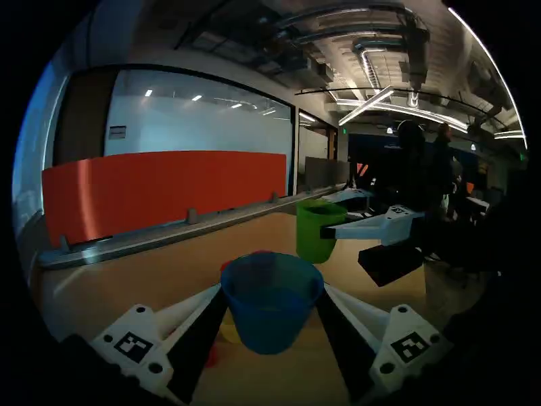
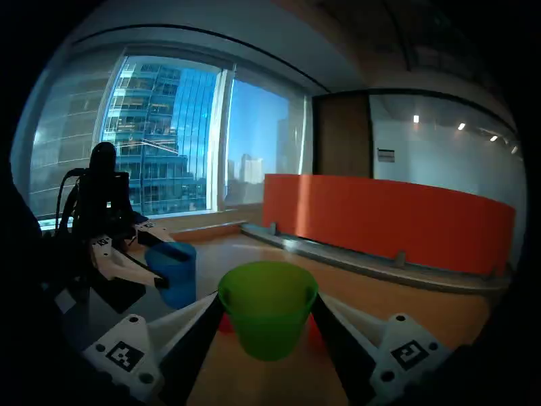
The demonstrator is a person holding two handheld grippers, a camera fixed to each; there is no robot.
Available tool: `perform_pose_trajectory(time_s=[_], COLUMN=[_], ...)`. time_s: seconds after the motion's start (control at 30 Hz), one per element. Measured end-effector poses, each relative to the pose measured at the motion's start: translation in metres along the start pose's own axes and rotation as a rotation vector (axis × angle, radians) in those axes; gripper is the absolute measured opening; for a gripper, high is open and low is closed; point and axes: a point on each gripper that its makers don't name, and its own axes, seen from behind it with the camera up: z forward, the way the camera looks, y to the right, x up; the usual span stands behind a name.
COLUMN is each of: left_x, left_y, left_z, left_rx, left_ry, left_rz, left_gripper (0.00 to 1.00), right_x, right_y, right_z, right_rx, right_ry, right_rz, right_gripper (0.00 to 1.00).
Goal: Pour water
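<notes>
A blue cup (image 1: 272,308) stands upright between the fingers of my left gripper (image 1: 270,318), which is shut on it, lifted above the wooden table (image 1: 149,271). Farther off in the left gripper view, a green cup (image 1: 316,229) is held by the other gripper. In the right gripper view, that green cup (image 2: 268,308) sits upright in my right gripper (image 2: 267,321), shut on it. To its left the blue cup (image 2: 172,272) hangs in the other gripper. I cannot see water in either cup.
An orange divider panel (image 1: 162,189) with a grey rail (image 1: 182,227) runs along the table's far edge. Red and yellow things (image 1: 226,331) lie on the table under the blue cup. Large windows (image 2: 169,135) face buildings. People (image 1: 426,169) stand at the back.
</notes>
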Motion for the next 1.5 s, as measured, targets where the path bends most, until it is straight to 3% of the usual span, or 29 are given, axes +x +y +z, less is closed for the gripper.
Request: perform_pose_trajectory(time_s=[0.67,0.97,1.3,1.5], left_x=[0.015,0.025,0.049,0.061], left_y=[-0.016,-0.024,-0.042,-0.046], left_z=[0.002,0.004,0.004,0.003], left_rx=[0.025,0.049,0.101,0.120], left_ry=[0.030,0.051,0.081,0.092], left_rz=[0.001,0.025,0.084,0.145], left_gripper=[0.86,0.86,0.86,0.86], right_x=[0.001,0.001,-0.008,-0.012], right_y=[0.003,0.004,-0.011,-0.021], right_z=[0.005,0.006,0.012,0.017], right_rx=[0.001,0.012,0.060,0.092], right_ry=[0.014,0.014,-0.001,-0.003], right_rz=[-0.005,-0.004,-0.001,0.005], right_gripper=[0.91,0.91,0.91,0.90])
